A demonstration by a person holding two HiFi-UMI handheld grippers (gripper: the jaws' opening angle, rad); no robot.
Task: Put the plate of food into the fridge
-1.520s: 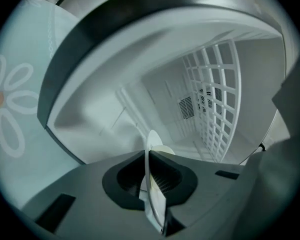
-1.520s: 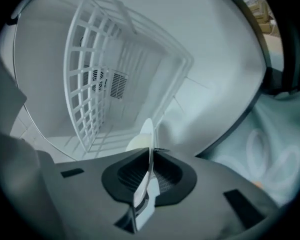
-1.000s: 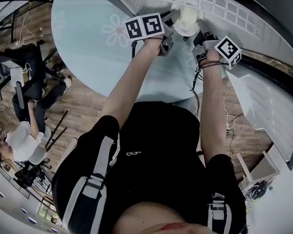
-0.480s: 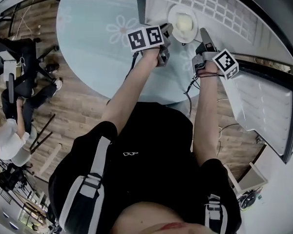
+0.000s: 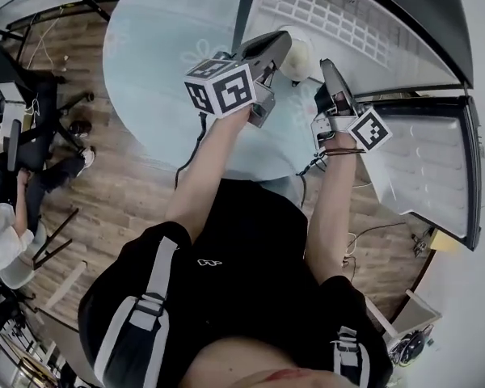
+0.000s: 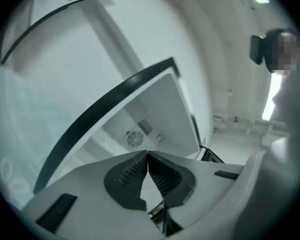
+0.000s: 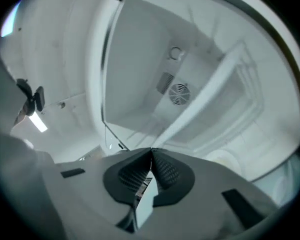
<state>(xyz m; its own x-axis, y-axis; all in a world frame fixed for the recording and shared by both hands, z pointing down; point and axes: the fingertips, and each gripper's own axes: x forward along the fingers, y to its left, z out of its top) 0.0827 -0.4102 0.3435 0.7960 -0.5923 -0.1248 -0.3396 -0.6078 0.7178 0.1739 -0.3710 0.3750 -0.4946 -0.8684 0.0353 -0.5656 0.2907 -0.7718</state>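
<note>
1. Now the plate of food sits inside the fridge, on its shelf.
2. Left gripper and right gripper have just closed, both empty.
3. Back them out without brushing the plate, then close the door gently.

Round pale blue flower-print rug, wooden floor, seated person at left
</note>
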